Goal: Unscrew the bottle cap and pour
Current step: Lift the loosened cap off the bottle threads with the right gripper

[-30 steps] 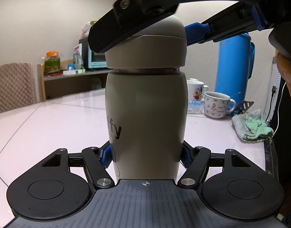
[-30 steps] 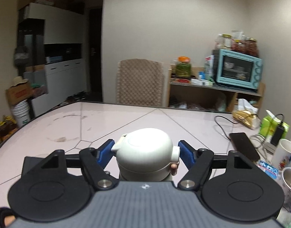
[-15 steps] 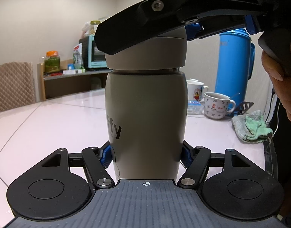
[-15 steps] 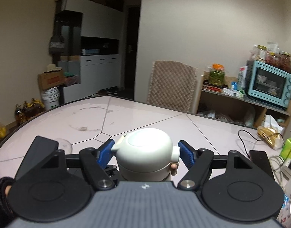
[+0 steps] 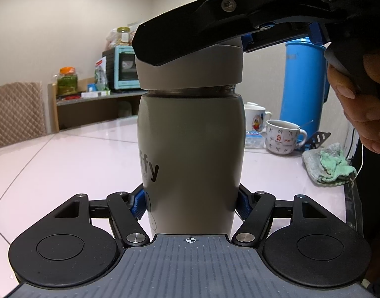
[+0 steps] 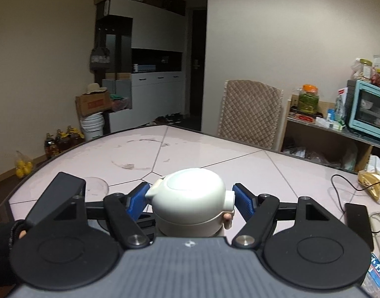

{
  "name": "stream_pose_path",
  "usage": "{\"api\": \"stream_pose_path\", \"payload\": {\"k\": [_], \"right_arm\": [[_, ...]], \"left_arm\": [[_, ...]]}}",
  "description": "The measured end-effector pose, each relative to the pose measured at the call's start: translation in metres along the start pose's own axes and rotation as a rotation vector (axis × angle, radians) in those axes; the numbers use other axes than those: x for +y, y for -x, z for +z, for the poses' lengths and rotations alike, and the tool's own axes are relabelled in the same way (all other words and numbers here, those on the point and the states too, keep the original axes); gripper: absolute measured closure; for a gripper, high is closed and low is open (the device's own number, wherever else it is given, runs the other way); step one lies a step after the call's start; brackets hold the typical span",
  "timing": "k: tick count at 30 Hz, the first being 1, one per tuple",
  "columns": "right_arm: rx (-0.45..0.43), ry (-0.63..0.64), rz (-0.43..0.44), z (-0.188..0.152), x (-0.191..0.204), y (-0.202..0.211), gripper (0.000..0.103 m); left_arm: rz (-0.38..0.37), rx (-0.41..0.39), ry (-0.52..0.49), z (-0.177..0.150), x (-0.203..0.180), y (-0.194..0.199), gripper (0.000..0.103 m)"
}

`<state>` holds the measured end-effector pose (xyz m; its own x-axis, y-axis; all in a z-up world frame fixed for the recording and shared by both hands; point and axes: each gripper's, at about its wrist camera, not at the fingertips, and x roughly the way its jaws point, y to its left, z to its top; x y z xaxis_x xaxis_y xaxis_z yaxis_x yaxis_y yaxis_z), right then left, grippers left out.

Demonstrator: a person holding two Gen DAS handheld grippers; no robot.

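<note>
Since a second ago the right tongs (image 6: 190, 202) have swung round on the cap (image 6: 190, 198) of the bottle (image 5: 191, 159): in the right wrist view the background has slid from the blue oven and shelf to the white cupboards (image 6: 155, 79) and dark doorway, while the cap sits the same between the blue pads. In the left wrist view the black arm of the right tongs (image 5: 214, 32) now crosses higher and further right over the cap, and more of the person's hand (image 5: 361, 101) on its handle shows at the right edge. The bottle itself has not shifted

The left tongs (image 5: 191, 204) are closed on the lower body of the bottle, blue pads pressed to both sides. The right tongs are closed on the cap, pads touching its two side knobs. The bottle stands upright on the pink desk (image 5: 66, 164), near its near edge, cap on, with a dark band showing between cap and body. What is inside cannot be seen

Toward the right edge of the desk stands a white mug with small figures (image 5: 283, 136); its inside looks brownish, though contents cannot be told. Just behind it is another white mug (image 5: 255, 116), and behind both a tall blue jug (image 5: 304, 87), closed. A green and grey cloth (image 5: 329, 166) lies crumpled at the right edge. On the shelf beyond, a jar with an orange lid (image 6: 307, 99) holds something green, beside a light blue oven (image 6: 369, 110)
</note>
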<state>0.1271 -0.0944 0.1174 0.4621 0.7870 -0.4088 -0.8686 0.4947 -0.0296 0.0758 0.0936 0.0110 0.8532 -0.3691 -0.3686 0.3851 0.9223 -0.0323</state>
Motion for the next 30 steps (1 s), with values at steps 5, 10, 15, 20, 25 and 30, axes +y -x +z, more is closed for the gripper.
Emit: {"api": "stream_pose_path", "payload": {"k": [5, 10, 15, 20, 25, 30], "right_arm": [[-0.011, 0.016, 0.023, 0.001, -0.004, 0.003, 0.028], [-0.022, 0.014, 0.018, 0.002, -0.004, 0.005, 0.028], [-0.037, 0.009, 0.009, 0.000, -0.003, 0.007, 0.028], [-0.057, -0.012, 0.006, -0.005, -0.004, 0.007, 0.028], [-0.091, -0.043, 0.001, -0.007, -0.006, 0.008, 0.028], [-0.113, -0.062, -0.001, -0.004, -0.008, 0.010, 0.028]], "left_arm": [[0.002, 0.001, -0.011, 0.000, -0.009, 0.002, 0.031], [0.002, 0.000, -0.008, -0.002, -0.011, 0.004, 0.031], [0.004, 0.001, -0.013, -0.002, -0.014, 0.001, 0.031], [0.006, 0.001, -0.012, -0.002, -0.018, 0.001, 0.031], [0.005, 0.000, -0.010, -0.003, -0.017, 0.001, 0.031], [0.005, 0.000, -0.011, -0.003, -0.020, -0.001, 0.031]]}}
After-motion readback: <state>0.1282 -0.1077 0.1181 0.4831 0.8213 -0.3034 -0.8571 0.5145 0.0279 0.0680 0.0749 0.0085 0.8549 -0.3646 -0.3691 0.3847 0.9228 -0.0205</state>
